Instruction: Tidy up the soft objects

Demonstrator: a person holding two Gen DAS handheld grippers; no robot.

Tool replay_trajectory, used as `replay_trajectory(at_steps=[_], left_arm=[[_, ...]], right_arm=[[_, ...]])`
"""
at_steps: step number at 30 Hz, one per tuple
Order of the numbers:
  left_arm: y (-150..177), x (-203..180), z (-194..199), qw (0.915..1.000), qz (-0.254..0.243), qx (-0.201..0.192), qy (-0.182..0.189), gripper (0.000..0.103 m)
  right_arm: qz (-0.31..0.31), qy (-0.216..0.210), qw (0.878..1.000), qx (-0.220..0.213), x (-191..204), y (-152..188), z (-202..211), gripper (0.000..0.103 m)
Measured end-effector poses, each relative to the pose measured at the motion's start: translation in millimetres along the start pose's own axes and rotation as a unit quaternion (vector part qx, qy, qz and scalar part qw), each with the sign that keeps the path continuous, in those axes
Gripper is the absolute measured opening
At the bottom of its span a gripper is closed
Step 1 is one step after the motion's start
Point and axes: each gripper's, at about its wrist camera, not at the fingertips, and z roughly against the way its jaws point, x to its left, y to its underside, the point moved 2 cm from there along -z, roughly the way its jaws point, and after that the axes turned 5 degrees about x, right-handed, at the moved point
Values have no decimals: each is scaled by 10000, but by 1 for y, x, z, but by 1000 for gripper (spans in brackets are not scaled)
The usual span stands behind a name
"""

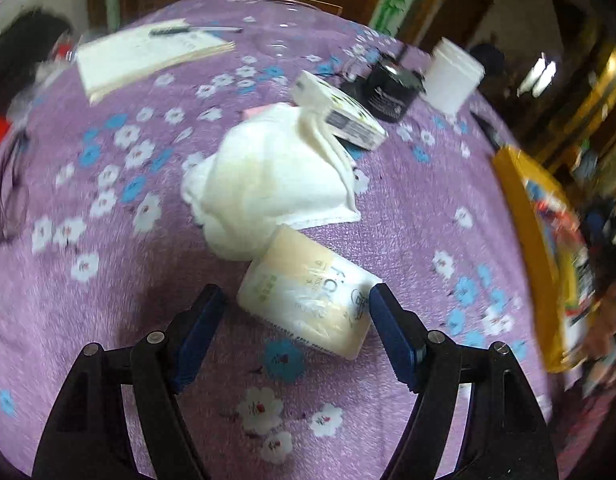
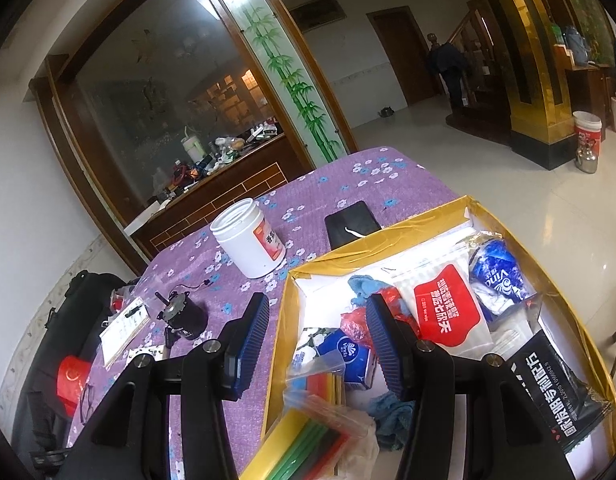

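Reaching down with the left gripper, we are holding its blue-padded jaws wide and empty over the cream-coloured, plastic-wrapped soft pack with printed lettering, which is lying on the purple flowered tablecloth just below the centre of the left wrist view. The pack's long axis is running from upper left to lower right, slanted across the line between the pads; its lower right end is sitting right beside the right-hand pad, while the left-hand pad is standing clear of it, so we are judging that a small roll of the wrist is needed before closing. Just above the pack, touching its upper end, the crumpled white cloth is waiting. Our right gripper is hanging half open, gripping nothing, straddling the near wall of the yellow cardboard box, which is already holding a blue tissue packet, a red-labelled clear pouch, a blue rag and coloured strips in a bag.
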Motion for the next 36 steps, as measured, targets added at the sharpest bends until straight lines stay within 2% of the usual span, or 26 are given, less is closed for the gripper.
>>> replay_trajectory(at_steps=[3,5,6,8,10,13,17,21,23,25,29,33,36], left_arm=[[4,-12,-5,9989,-392,-80,-248,79],[6,-17,-7,9978,-586,-188,-256,78],[5,-16,-7,9973,-620,-215,-320,71],[5,-12,-3,9963,-674,-315,-433,68],[7,-6,5,9965,-655,-416,-299,67],[5,9,24,9948,-591,-798,-229,67],[1,48,39,9917,-223,-1213,-354,67],[-2,81,41,9924,287,-1190,123,67],[1,88,44,9911,393,-1255,213,67],[3,91,46,9906,386,-1258,379,67],[11,82,46,9933,40,-974,627,67],[26,95,58,9933,-7,-1048,494,67],[32,111,66,9928,123,-1129,370,67]], right_arm=[[35,-19,10000,-5,1,0,1,54],[78,-30,10000,-3,3,1,1,54],[101,-36,9999,1,4,2,1,54],[175,-35,9998,12,8,3,0,54],[275,-42,9996,27,12,4,-1,54],[429,-117,9990,69,21,7,-1,54],[838,-295,9957,272,52,18,-3,54],[1421,-775,9846,668,110,40,-7,56],[1691,-928,9766,956,144,57,-18,57],[1967,-1090,9654,1323,180,77,-33,57],[1958,-1468,9478,2043,228,105,-58,56],[2397,-1579,9318,2222,276,126,-68,56],[2501,-1604,9276,2267,293,135,-74,56]])
